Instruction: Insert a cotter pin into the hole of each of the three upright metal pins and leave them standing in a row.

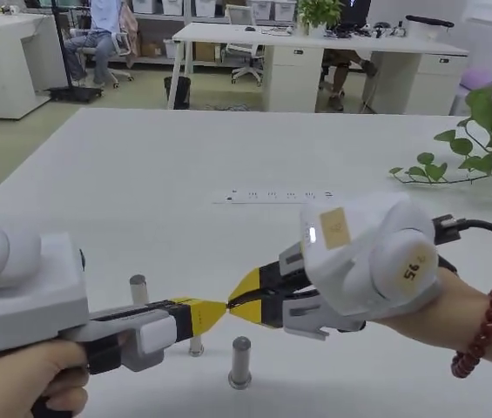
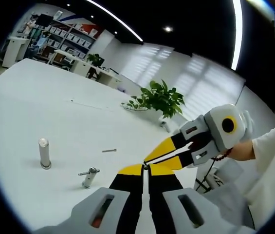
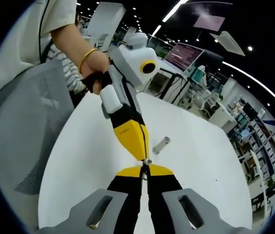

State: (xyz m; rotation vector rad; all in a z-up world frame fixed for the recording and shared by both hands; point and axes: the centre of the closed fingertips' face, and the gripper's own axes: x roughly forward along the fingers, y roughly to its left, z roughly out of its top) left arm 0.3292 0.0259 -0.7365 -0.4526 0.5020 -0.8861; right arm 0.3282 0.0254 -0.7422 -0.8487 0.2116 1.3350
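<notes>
the two claws meet tip to tip above the worktop [image 1: 228, 157], close to its near edge. the left claw [image 1: 218, 313] reaches in from the left in a hand with a gold bangle. the right claw [image 1: 237, 305] comes from the right, on a wrist with red beads. both claws have their jaws pressed together. in the right gripper view a tiny grey bit [image 3: 148, 161] sits just where the tips touch; which claw pinches it i cannot tell.

three metal pins stand near that edge: a back pin [image 1: 138, 287], a middle pin [image 1: 195, 347] with its top hidden under the left gripper, and a front pin [image 1: 240, 361]. in the left gripper view the back pin [image 2: 44, 152] is bare. the middle pin [image 2: 89, 176] has a cotter pin [image 2: 82, 173] crosswise through its top. a loose cotter pin [image 2: 109, 150] lies flat on the worktop, apart from both.

a white power strip [image 1: 272, 196] lies toward the middle of the worktop, and a leafy plant [image 1: 481, 139] trails over its right edge.
</notes>
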